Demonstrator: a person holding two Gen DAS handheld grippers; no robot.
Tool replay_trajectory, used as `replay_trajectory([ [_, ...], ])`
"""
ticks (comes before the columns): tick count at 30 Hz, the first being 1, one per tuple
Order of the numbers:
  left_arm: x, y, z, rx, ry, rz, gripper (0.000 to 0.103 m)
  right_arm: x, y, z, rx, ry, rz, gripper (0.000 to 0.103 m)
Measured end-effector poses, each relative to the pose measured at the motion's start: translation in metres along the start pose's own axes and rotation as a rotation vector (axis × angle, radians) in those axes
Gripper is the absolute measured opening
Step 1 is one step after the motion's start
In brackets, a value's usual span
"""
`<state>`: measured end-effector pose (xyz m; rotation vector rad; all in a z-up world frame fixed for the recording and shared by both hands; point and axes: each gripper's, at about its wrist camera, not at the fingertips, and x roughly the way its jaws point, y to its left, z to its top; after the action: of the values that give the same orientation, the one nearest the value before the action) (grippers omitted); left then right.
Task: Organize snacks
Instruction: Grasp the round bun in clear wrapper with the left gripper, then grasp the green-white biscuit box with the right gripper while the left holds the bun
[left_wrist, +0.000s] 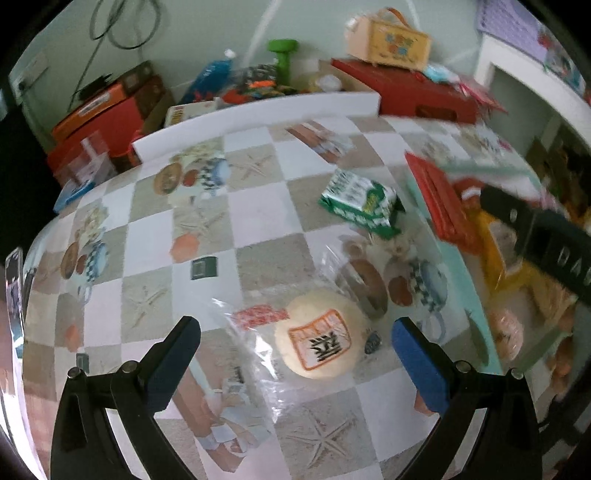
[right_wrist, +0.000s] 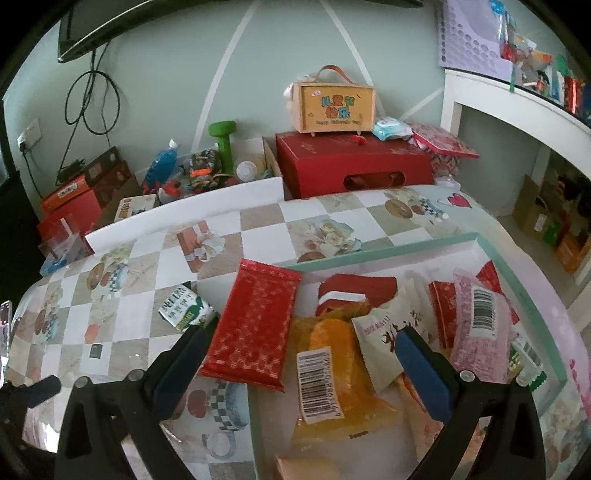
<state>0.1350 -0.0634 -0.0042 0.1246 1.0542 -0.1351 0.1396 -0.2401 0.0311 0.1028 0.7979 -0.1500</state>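
Left tool gapes wide around the wrapped bun, bare table beyond. Right tool hangs wide, empty, above the red packet overhanging the tray edge.

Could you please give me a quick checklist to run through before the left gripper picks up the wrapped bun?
1. Left gripper open: ok, jaws spread wide.
2. Bun between the fingers: ok, roughly centred, nearer the right one.
3. Fingers down at bun level: cannot tell from this view.
4. Right gripper empty: ok, open over the tray, gripping nothing.
5. Room in the tray: cannot tell; packets already crowd it.
6. Red packet settled inside: not ok, it overhangs the tray's left rim.
7. Green packet clear of the bun: ok, lies apart.
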Motion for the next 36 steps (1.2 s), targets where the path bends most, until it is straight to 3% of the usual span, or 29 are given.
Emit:
replay_trajectory([
  [6, 0.019, 0.006, 0.001, -0.017, 0.013, 0.049, 0.103, 0.003, 0.003, -0.002, -0.014, 0.015, 0.012, 0.103],
  [13, 0.027, 0.052, -0.001, -0.18, 0.021, 0.058, 0.103, 0.0, 0.019, -0.002, -0.075, 0.012, 0.047, 0.103],
  [22, 0.028, 0.1, -0.015, -0.334, 0.029, 0.058, 0.103, -0.002, 0.07, 0.011, -0.169, 0.02, 0.179, 0.102],
  [25, 0.027, 0.109, -0.019, -0.367, 0.028, 0.066, 0.103, 0.009, 0.091, 0.018, -0.225, 0.058, 0.226, 0.093],
  [32, 0.028, 0.132, -0.028, -0.432, 0.032, 0.048, 0.103, 0.046, 0.127, 0.024, -0.395, 0.149, 0.216, 0.078],
  [36, 0.028, 0.138, -0.03, -0.452, 0.034, 0.045, 0.103, 0.068, 0.139, 0.022, -0.469, 0.199, 0.184, 0.076],
])
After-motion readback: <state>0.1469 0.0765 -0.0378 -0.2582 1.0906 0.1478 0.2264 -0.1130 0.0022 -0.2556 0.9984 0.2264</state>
